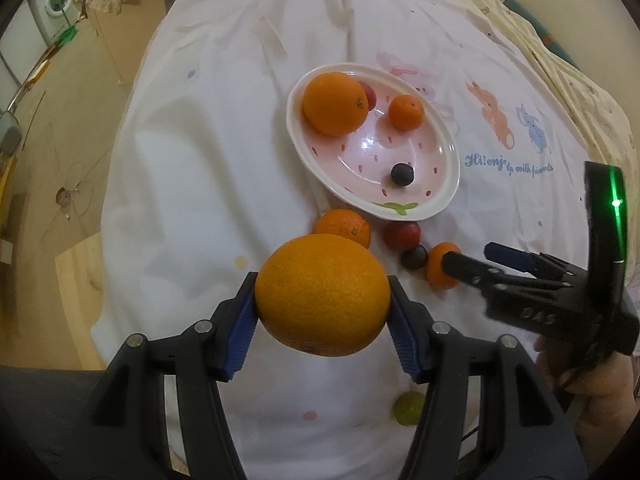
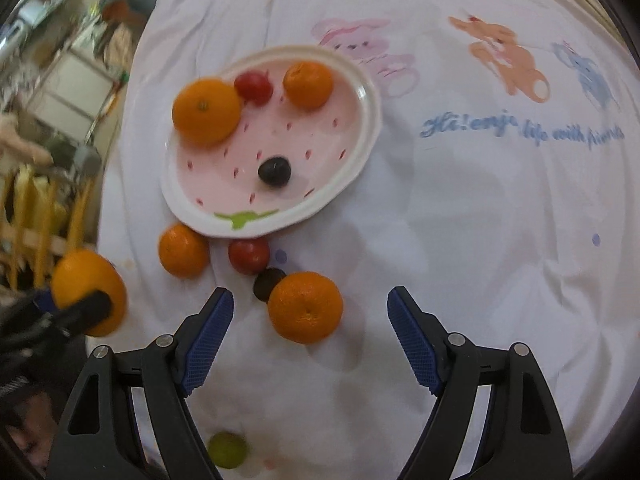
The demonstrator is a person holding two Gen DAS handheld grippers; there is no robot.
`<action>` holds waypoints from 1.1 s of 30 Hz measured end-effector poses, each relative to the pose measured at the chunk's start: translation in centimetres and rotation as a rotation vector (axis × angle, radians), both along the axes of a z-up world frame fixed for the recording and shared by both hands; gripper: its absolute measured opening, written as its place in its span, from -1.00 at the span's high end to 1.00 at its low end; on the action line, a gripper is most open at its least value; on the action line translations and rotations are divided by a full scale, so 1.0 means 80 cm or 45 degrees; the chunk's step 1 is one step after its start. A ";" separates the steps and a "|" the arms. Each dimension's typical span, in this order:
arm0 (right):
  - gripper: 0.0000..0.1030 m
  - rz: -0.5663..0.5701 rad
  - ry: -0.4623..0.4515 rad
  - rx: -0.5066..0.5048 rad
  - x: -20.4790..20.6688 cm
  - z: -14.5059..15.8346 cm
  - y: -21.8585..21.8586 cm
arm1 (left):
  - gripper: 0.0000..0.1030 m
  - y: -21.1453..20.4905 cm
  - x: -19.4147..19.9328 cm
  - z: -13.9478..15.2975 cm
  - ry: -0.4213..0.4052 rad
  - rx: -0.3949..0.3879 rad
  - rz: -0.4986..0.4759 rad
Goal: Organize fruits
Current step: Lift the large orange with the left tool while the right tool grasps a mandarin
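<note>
My left gripper (image 1: 322,304) is shut on a big orange (image 1: 322,295) and holds it above the cloth, near the pink oval plate (image 1: 440,136). The plate holds an orange (image 1: 335,103), a mandarin (image 1: 406,112), a red tomato (image 1: 368,94) and a dark grape (image 1: 402,174). In the right wrist view my right gripper (image 2: 310,310) is open, its jaws on either side of a mandarin (image 2: 305,307) on the cloth. A dark grape (image 2: 267,282), a red tomato (image 2: 249,255) and another mandarin (image 2: 183,251) lie before the plate (image 2: 360,128). The held orange (image 2: 89,292) shows at left.
A green fruit (image 2: 227,449) lies on the cloth close under my right gripper; it also shows in the left wrist view (image 1: 408,408). The white printed cloth (image 2: 480,220) covers the table. The floor and a washing machine (image 1: 54,0) lie beyond the table's left edge.
</note>
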State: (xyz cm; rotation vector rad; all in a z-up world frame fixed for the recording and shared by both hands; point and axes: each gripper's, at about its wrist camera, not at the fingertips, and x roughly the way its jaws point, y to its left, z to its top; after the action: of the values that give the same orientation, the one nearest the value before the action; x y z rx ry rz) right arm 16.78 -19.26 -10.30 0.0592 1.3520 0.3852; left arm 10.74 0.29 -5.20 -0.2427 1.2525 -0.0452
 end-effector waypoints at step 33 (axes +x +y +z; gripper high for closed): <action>0.24 -0.222 0.050 0.539 -0.015 0.031 -0.095 | -0.09 0.018 0.008 -0.008 -0.074 0.082 0.071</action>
State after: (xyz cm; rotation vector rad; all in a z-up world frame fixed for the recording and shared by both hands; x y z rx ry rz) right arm 15.58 -26.88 -7.83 0.5342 1.2736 0.5187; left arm 11.37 1.76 -5.84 -0.2186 1.1871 0.0360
